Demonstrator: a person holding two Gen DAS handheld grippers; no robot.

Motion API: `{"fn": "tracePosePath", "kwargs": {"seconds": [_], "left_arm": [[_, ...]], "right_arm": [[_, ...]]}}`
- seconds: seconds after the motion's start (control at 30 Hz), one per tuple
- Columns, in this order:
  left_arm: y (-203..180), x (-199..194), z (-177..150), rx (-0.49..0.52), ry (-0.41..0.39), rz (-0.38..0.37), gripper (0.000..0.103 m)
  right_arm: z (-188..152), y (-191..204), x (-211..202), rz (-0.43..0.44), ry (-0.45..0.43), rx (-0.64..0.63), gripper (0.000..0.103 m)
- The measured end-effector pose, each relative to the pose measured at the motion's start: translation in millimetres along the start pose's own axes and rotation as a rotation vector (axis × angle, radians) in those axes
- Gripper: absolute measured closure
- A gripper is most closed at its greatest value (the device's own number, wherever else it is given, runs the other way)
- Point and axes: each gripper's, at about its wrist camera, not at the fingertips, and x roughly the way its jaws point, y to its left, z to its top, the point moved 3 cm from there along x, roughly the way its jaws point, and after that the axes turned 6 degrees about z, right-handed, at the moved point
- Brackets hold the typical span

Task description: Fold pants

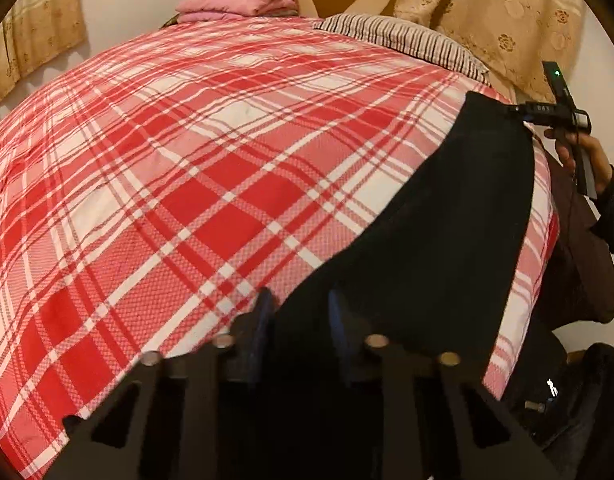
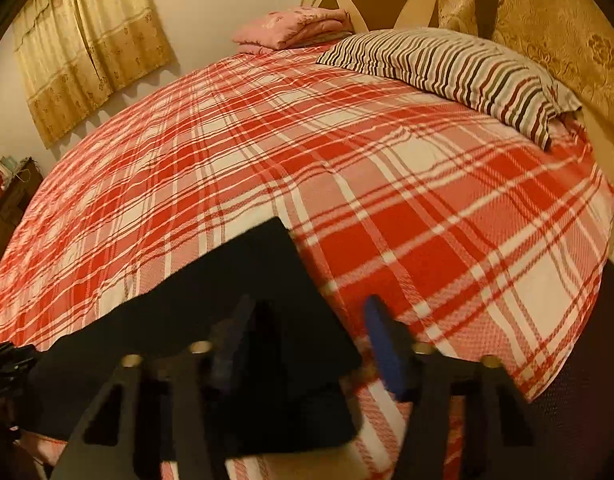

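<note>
Black pants [image 1: 447, 220] lie flat along the near right edge of a bed with a red and white plaid cover [image 1: 187, 180]. My left gripper [image 1: 299, 312] is at their near end, fingers close together with black cloth filling the narrow gap; whether the pads press on it does not show. In the right wrist view the pants [image 2: 227, 280] run off to the left. My right gripper [image 2: 311, 324] stands open over their end: one finger is above the cloth, the other above the plaid cover [image 2: 427, 220]. In the left wrist view a hand holds the right gripper [image 1: 523, 114] at the pants' far corner.
A striped pillow [image 2: 459, 68] and a folded pink blanket [image 2: 295, 26] lie at the head of the bed, before a round headboard. Beige curtains [image 2: 87, 40] hang on the walls. A dark cabinet [image 2: 7, 208] stands left of the bed. The bed's edge [image 1: 547, 208] runs just right of the pants.
</note>
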Motion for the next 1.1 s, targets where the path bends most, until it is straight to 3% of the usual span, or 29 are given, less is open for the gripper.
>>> {"fn": "tracePosePath", "kwargs": {"seconds": [0.17, 0.2, 0.57, 0.7, 0.8, 0.83, 0.9, 0.93, 0.97, 1.03, 1.1], "left_arm": [[-5, -5, 2, 0.036, -0.015, 0.039, 0.091], [-5, -7, 3, 0.029, -0.024, 0.042, 0.091], [17, -18, 0, -0.08, -0.069, 0.046, 0.094], [21, -10, -2, -0.098, -0.058, 0.044, 0.094], [20, -9, -2, -0.103, -0.061, 0.067, 0.089], [19, -15, -2, -0.11, -0.077, 0.079, 0.087], [14, -30, -3, -0.096, -0.111, 0.111, 0.084], [12, -36, -4, -0.086, -0.122, 0.125, 0.075], [5, -47, -8, -0.07, -0.148, 0.143, 0.064], [-6, -62, -18, -0.053, -0.176, 0.136, 0.05], [-22, -68, -28, -0.024, -0.174, 0.109, 0.049]], "right_arm": [[-4, -2, -10, 0.019, -0.03, 0.0, 0.093], [-4, 0, -13, 0.023, -0.041, -0.006, 0.095], [-9, 28, -74, -0.02, -0.182, -0.072, 0.097], [-18, 16, -57, -0.059, -0.132, -0.049, 0.097], [-25, 2, -25, -0.087, -0.034, -0.05, 0.097], [-26, 2, -24, -0.1, -0.046, -0.062, 0.095], [-26, 4, -31, -0.131, -0.077, -0.066, 0.077], [-26, 5, -36, -0.156, -0.091, -0.064, 0.046], [-26, 10, -44, -0.178, -0.113, -0.071, 0.035], [-29, 27, -59, -0.157, -0.146, -0.115, 0.035], [-37, 62, -70, -0.121, -0.149, -0.223, 0.035]]}}
